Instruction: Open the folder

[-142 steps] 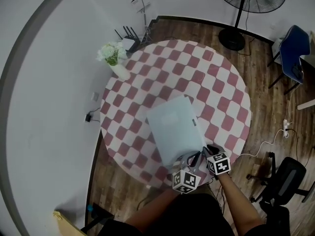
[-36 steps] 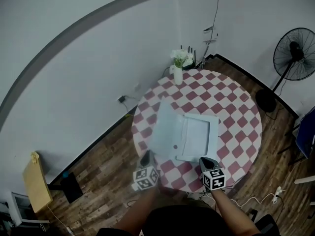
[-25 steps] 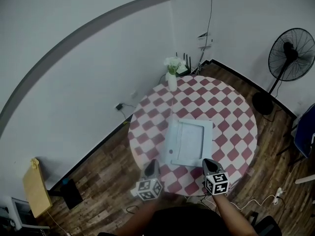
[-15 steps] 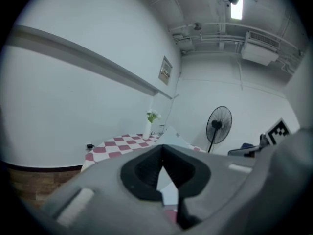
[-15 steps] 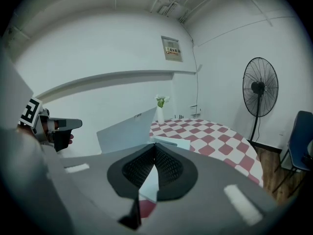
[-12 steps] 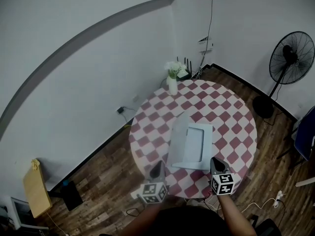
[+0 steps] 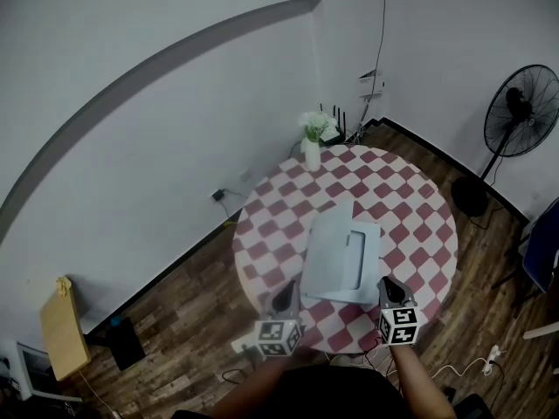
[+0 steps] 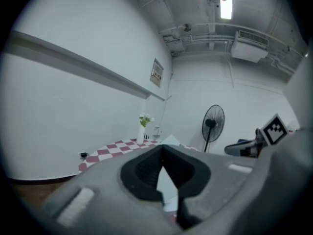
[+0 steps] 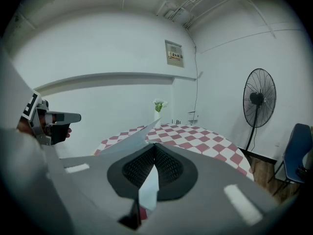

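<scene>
The pale blue folder (image 7: 336, 253) lies on the round red-and-white checked table (image 7: 271, 225), its cover raised and leaning to the right over its base. My left gripper (image 7: 284, 297) and right gripper (image 7: 387, 288) hover at the table's near edge, both short of the folder and apart from it. Both are shut with nothing held. In the left gripper view the jaws (image 8: 163, 151) meet, and the folder (image 8: 169, 140) shows beyond them. In the right gripper view the shut jaws (image 9: 154, 148) point at the tilted cover (image 9: 128, 142).
A vase of white flowers (image 7: 312, 142) stands at the table's far edge, with a router (image 7: 333, 130) behind it. A standing fan (image 7: 517, 116) is at the right, a blue chair (image 7: 548, 250) at the right edge. The wall curves close on the left.
The folder's cover has swung from the left side up and over toward the right. Both grippers have drawn back a little toward the near edge of the table.
</scene>
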{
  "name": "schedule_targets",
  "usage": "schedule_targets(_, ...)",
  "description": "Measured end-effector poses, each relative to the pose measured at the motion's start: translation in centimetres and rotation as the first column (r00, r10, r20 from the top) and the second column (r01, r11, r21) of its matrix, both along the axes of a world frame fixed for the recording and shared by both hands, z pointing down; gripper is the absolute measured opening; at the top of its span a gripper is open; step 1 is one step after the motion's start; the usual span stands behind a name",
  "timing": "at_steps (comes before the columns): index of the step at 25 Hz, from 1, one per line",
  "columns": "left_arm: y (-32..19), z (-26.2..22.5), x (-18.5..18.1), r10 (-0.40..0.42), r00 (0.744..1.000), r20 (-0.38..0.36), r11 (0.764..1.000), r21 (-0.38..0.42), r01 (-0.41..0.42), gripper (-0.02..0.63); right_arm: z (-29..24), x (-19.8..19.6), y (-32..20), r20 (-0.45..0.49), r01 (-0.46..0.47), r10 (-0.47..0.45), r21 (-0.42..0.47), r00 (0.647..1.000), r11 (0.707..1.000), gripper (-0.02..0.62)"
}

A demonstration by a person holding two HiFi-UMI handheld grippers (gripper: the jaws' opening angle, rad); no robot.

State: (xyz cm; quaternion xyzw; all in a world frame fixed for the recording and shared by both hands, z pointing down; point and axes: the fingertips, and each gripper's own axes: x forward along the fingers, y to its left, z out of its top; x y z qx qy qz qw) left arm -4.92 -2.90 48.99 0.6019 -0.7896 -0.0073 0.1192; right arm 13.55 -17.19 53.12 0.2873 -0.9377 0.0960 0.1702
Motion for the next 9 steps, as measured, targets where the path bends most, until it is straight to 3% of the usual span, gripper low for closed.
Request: schedule_targets(9,-0.4,0.22,0.47,0.007,1.0,0.002,1.0,0.001,-0.007,0.005,0.18,0.29,-0.11,0.014,-0.01,0.01,-0.01,1.0,1.0,0.002)
